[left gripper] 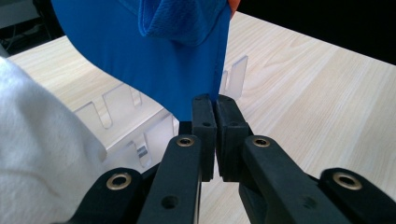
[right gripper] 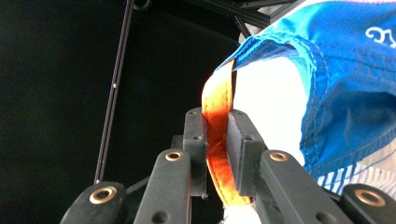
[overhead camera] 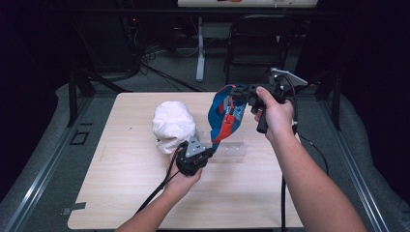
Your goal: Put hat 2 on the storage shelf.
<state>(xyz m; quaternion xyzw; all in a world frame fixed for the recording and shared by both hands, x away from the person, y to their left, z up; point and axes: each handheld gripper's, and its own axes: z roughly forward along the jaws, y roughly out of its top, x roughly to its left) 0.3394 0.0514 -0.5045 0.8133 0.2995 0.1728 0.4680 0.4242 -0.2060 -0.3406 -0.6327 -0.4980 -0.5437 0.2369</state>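
Left claw (overhead camera: 205,151) nearest, clamped shut on lower blue edge of the cap (overhead camera: 223,116), just right of the white head form (overhead camera: 172,126); blue fabric pinched between touching pads (left gripper: 204,122) in left gripper view. Clear slotted stand (overhead camera: 232,149) on the tabletop (overhead camera: 125,183) right of the head form, under the hanging cap. Right claw (overhead camera: 241,92) farther back and higher, up and right of the head form, closed on the orange band (right gripper: 217,140) of the cap. Cap stretched in air between both claws, not yet over the head form.

Risks, judged: thin hem grip at left claw likely to slip if stretch increases; uneven pull could twist the cap; dragging it across could tip or shove the head form, or snag the stand.

Writing: white marking on blue panel (right gripper: 379,35) in right gripper view, cut off, unreadable. No brand legible.
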